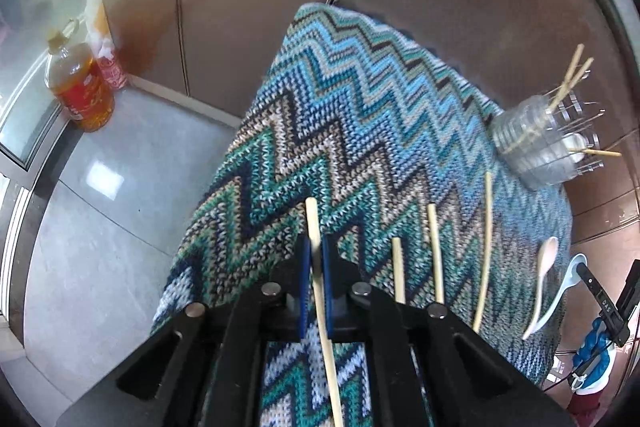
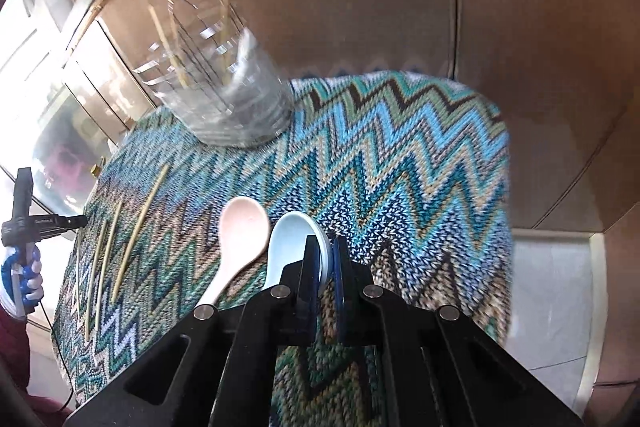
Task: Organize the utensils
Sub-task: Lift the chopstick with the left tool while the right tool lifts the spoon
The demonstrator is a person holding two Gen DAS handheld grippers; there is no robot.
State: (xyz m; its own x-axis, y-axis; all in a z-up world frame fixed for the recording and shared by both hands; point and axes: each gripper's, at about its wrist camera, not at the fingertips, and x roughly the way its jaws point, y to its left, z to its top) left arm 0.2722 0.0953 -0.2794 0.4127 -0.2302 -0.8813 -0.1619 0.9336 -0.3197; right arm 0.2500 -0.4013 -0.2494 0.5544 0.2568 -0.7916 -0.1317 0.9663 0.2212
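Both pairs of jaws are closed on something. The left gripper (image 1: 316, 259) pinches a chopstick (image 1: 320, 291) that runs lengthwise between its pads, tip sticking out ahead. The right gripper (image 2: 326, 259) clamps the rim of the pale blue spoon (image 2: 292, 247), whose bowl sits just left of the pads.

The clear holder (image 2: 224, 95), where both likely go, stands at the far edge of the zigzag cloth (image 2: 400, 163), ahead of both grippers: up and left of the right one, far right of the left one, so the right looks nearer. The pink spoon (image 2: 240, 243) touches the blue one; three loose chopsticks (image 1: 434, 251) lie on the cloth right of the left gripper.
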